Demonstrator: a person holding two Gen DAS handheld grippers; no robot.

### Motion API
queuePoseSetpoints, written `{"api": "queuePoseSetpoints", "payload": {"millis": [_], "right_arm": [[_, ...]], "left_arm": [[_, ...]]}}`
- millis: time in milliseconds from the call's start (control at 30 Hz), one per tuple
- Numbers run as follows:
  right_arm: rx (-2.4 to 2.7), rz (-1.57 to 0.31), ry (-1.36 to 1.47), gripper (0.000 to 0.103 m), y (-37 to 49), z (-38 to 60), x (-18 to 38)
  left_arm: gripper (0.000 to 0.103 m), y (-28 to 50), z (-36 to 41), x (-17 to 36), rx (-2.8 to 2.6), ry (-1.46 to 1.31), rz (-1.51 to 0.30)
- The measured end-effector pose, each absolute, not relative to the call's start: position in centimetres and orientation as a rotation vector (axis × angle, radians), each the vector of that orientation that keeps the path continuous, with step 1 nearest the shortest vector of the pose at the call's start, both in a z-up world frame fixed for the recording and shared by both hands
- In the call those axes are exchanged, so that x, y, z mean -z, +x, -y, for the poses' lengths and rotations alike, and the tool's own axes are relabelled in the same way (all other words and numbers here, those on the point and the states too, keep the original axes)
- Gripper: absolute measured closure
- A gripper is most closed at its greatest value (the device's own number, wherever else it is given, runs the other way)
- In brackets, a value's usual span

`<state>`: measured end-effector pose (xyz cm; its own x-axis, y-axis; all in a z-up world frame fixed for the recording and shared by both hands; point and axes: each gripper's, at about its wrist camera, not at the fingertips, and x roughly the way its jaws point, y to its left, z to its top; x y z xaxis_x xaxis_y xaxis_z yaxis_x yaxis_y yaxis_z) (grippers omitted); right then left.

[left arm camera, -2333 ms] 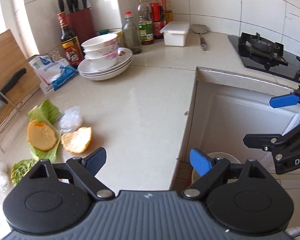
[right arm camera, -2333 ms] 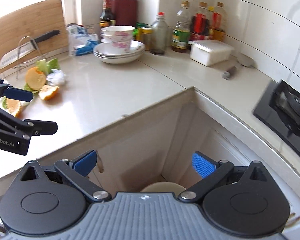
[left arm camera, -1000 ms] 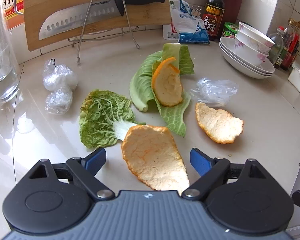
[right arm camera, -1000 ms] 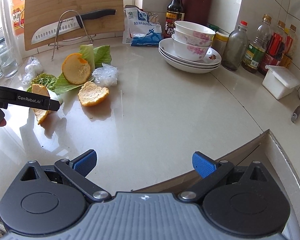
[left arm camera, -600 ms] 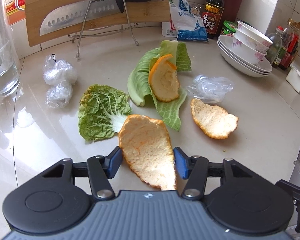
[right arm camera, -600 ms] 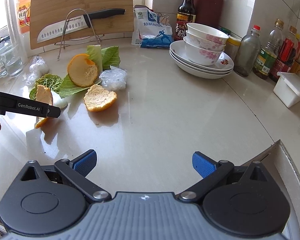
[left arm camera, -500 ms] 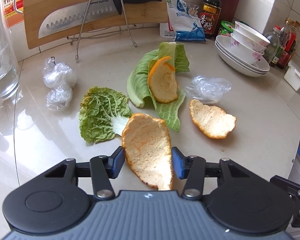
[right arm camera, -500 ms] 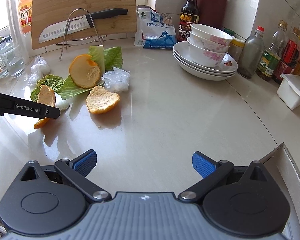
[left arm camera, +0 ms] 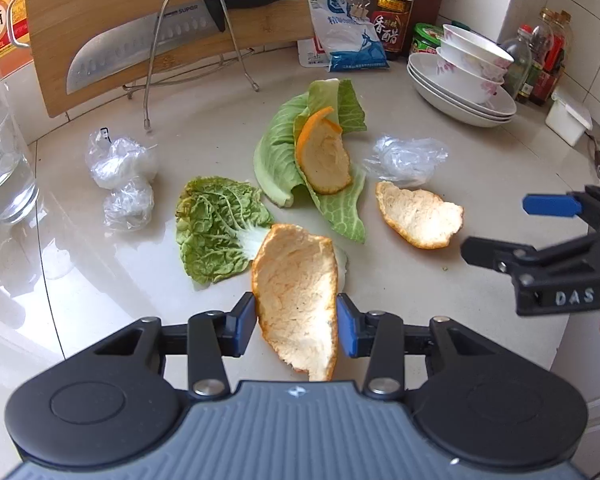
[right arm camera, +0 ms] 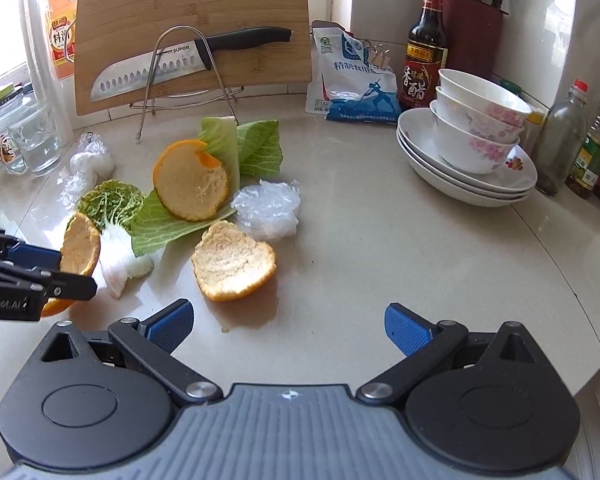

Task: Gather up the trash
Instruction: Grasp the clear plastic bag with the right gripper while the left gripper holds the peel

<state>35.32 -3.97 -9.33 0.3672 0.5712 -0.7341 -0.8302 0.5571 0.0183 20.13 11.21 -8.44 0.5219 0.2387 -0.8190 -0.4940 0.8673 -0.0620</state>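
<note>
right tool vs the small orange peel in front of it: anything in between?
Nothing: bare counter lies between the right tool and the peel, clearest in the right wrist view.

Bright daylight kitchen, both fisheye views sharp

Light comes from upper left w/ blown-out window glare; the glossy pale stone countertop (right arm camera: 380, 240) shows soft reflections & faint shadows under the curled orange peel pieces (right arm camera: 232, 264). Heavy barrel distortion, dark vignette in corners, edges a bit soft.
</note>
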Motion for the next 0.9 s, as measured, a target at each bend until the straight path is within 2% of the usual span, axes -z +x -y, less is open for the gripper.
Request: {"api": "queuePoseSetpoints", "payload": {"millis": [267, 567, 733, 900], "right_arm": [[-0.963, -0.743, -0.391, 0.005, 37.4, -0.6, 9.8], [-0.968, -0.765, -0.405, 0.029, 39.6, -3.9, 11.1], [-0.978, -0.764, -0.43, 0.05, 39.9, -4.6, 11.2], [-0.975, -0.753, -0.442, 0.057, 39.8, -4.3, 10.9]], "left_arm": [[0.062, 20.0, -11.5, 7.7, -0.401, -0.261, -0.938], [0.062, 21.0, -12.7, 7.5, -0.363, -0.237, -0.948], [0.063, 21.5, -13.0, 7.3, -0.343, -0.218, -0.951], [0.063, 21.8, -12.9, 7.1, -0.324, -0.2, -0.956]]}}
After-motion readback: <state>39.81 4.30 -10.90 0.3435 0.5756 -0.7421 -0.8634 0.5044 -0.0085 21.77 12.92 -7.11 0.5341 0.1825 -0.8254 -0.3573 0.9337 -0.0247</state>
